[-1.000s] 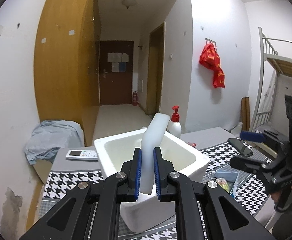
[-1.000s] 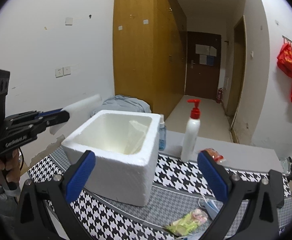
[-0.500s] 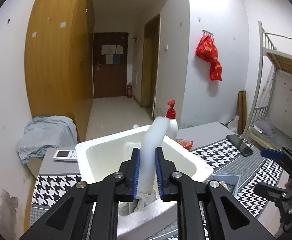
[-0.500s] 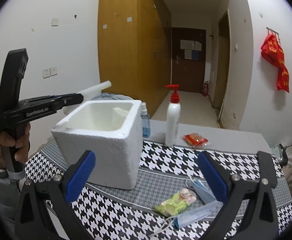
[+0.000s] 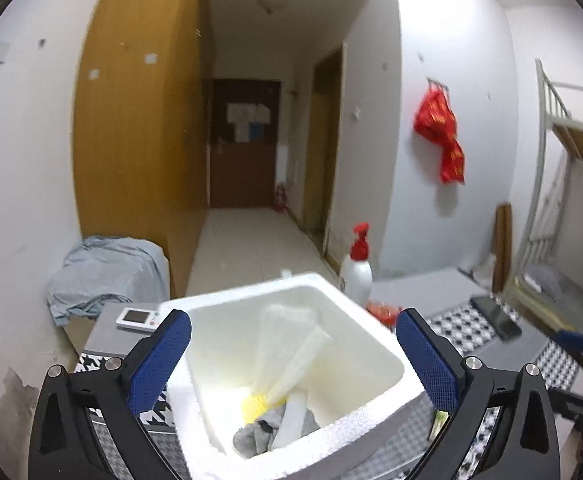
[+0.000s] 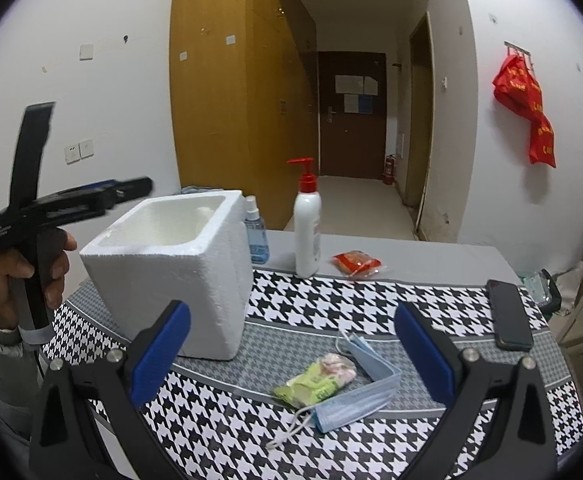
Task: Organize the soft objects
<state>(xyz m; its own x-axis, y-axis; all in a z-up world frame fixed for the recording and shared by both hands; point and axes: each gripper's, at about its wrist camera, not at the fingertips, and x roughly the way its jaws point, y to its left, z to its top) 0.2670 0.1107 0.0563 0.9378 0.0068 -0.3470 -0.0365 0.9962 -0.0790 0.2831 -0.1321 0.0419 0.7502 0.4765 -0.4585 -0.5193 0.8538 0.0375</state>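
Foam box [image 6: 171, 264] on checked cloth [image 6: 371, 304], L side; already holds white foam strip [image 5: 291, 420], grey rag [image 5: 251, 436] + clear bag.

L gripper [image 5: 291, 344] over box, jaws opening wide, nothing btwn.

R gripper [image 6: 291, 348] jaws spread, empty, above blue face mask [image 6: 355, 396] & green snack pack [image 6: 315, 380].

Both prob. light, floppy; mask: pinch mid-fold, not ear loop. Pack crinkly, may slip; take by middle.
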